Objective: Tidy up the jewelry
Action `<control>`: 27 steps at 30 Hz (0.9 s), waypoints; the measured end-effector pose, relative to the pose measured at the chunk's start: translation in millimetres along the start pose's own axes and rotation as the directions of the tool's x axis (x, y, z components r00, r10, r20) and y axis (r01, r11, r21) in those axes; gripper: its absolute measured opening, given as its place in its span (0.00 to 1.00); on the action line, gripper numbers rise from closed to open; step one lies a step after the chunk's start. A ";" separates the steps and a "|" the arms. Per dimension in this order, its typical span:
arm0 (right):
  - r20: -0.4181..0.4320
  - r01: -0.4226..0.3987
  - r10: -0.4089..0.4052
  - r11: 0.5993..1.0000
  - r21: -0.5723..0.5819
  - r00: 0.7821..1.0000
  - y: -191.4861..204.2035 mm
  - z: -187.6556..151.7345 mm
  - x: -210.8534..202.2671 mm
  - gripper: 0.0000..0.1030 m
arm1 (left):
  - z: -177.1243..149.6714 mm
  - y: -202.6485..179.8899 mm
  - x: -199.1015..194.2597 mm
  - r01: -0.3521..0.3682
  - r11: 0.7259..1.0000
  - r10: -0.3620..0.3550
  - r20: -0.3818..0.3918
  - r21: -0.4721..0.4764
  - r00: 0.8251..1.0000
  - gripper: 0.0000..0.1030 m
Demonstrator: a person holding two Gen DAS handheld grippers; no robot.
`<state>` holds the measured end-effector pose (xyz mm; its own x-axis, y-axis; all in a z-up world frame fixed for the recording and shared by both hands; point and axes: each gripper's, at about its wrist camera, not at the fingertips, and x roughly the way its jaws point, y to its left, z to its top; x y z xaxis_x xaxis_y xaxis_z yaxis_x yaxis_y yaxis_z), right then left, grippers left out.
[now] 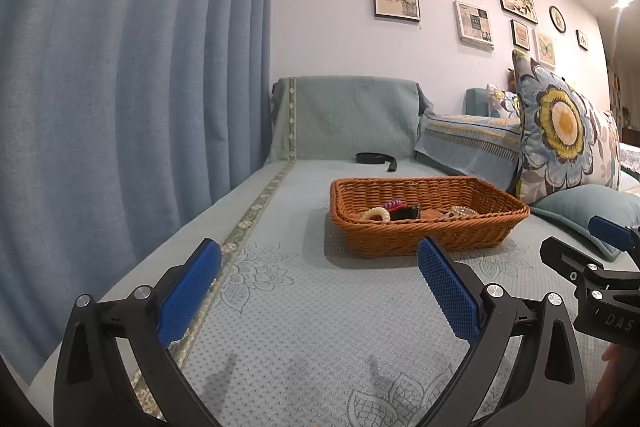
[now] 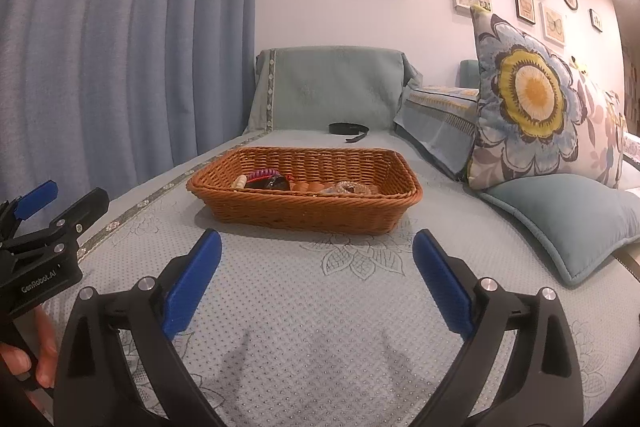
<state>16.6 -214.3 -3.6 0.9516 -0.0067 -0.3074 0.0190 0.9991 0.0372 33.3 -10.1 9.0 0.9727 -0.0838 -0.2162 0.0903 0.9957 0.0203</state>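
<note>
A brown wicker basket (image 1: 404, 239) sits on the grey-blue sofa cover and also shows in the right wrist view (image 2: 304, 213). Inside it lie a cream spiral hair tie (image 1: 376, 214), a purple one (image 1: 394, 205), a black piece (image 1: 404, 213) and clear beads (image 1: 460, 213); in the right wrist view the heap (image 2: 304, 185) is partly hidden by the rim. My left gripper (image 1: 320, 263) is open and empty, a little short of the basket and to its left. My right gripper (image 2: 316, 251) is open and empty, just in front of the basket.
A black strap (image 1: 374, 159) lies behind the basket by the sofa back. A flowered cushion (image 2: 532, 99) and a plain teal cushion (image 2: 568, 219) lie to the right. A blue curtain (image 1: 120, 87) hangs to the left. The sofa edge runs along the patterned band (image 1: 240, 235).
</note>
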 end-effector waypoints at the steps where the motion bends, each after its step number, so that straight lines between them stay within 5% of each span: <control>1: -0.001 0.000 0.000 1.000 -0.001 1.000 0.1 -0.1 0.3 0.89 | 0.0 0.1 0.1 0.000 1.000 0.000 0.000 0.000 1.000 0.92; 27: -0.007 -0.001 0.001 1.000 -0.001 1.000 0.1 -0.4 2.3 0.89 | -2.4 1.8 1.2 -0.001 1.000 0.001 -0.005 0.004 1.000 0.92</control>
<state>18.7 -214.2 -4.6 0.9496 -0.0049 -0.3136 0.0172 0.9992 0.0366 34.2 -8.3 6.5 0.9717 -0.0823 -0.2215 0.0898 0.9957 0.0240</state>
